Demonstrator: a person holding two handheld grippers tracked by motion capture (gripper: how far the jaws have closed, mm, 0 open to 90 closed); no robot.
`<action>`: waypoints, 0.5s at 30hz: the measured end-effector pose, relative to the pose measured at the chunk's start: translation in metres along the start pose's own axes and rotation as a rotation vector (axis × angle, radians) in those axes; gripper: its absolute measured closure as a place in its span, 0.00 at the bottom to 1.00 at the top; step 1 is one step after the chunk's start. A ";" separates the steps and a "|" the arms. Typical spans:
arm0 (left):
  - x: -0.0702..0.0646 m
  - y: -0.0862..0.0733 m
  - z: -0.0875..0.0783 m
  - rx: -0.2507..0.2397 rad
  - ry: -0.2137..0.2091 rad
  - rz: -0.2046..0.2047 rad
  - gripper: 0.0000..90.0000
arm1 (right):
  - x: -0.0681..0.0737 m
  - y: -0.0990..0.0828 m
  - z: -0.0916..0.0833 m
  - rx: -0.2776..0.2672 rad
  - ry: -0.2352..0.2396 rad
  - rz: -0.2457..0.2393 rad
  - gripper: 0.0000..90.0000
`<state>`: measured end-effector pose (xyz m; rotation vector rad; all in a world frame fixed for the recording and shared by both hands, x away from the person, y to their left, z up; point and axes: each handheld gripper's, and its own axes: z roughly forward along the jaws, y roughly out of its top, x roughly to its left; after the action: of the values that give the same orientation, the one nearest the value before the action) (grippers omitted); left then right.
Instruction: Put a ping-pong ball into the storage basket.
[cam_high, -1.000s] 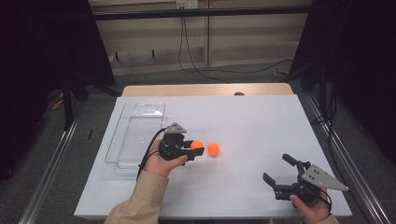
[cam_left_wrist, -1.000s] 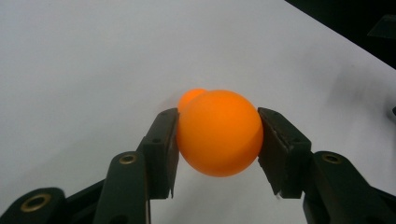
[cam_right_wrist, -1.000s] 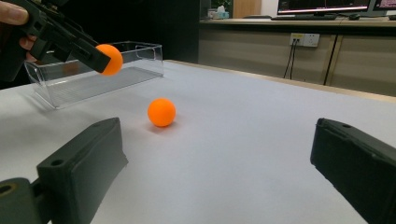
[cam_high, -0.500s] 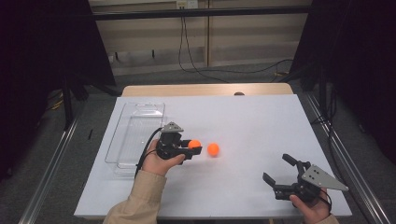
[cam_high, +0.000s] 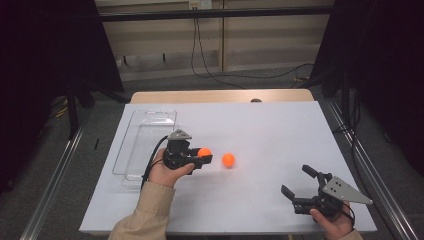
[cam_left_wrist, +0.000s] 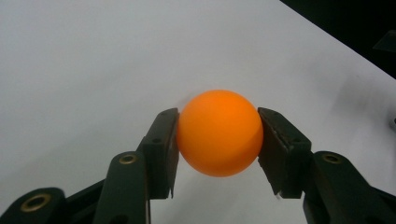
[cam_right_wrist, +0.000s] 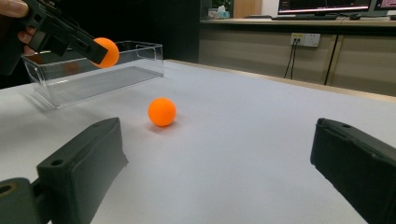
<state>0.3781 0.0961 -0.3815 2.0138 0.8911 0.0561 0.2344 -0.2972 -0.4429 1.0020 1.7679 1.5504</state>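
A: Where is the ball right now?

B: One orange ball (cam_left_wrist: 219, 133) sits pinched between the fingers (cam_left_wrist: 161, 151) of the left gripper (cam_high: 202, 156), lifted off the white desk (cam_high: 280, 130). From the right gripper view it hangs just in front of the clear plastic tray (cam_right_wrist: 93, 74), about level with the rim.

A: And the other one?

B: The second orange ball (cam_high: 228, 159) rests on the desk, just beside the left gripper and well apart from the right gripper (cam_high: 300, 182), whose fingers are spread wide with nothing between them.

A: How do you think these balls handle?

B: They look like table-tennis balls, so I'd judge them very light, hollow and smooth. The shell is stiff but thin, so a hard squeeze could dent it, and too soft a pinch lets it pop out sideways.

A: Is the hold good?

B: It looks sound. The pads meet the ball on opposite sides across its widest part, which is the place to take it. A grip above or below that line would likely squirt it free.

A: Any worry about the loose one?

B: It will roll at a nudge on that flat sheet, so I'd come down with a finger on either side of it.
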 end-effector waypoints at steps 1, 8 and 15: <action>0.001 0.000 -0.001 0.000 0.003 0.000 0.57 | 0.000 0.000 0.000 -0.001 0.001 -0.001 0.02; 0.002 0.001 -0.003 -0.001 0.009 -0.009 0.57 | 0.000 0.000 0.000 -0.001 0.001 -0.001 0.02; 0.003 0.001 -0.005 -0.001 0.016 -0.012 0.57 | 0.000 0.000 0.000 -0.001 0.002 -0.002 0.02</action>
<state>0.3792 0.1011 -0.3790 2.0090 0.9129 0.0655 0.2343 -0.2973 -0.4427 0.9979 1.7682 1.5512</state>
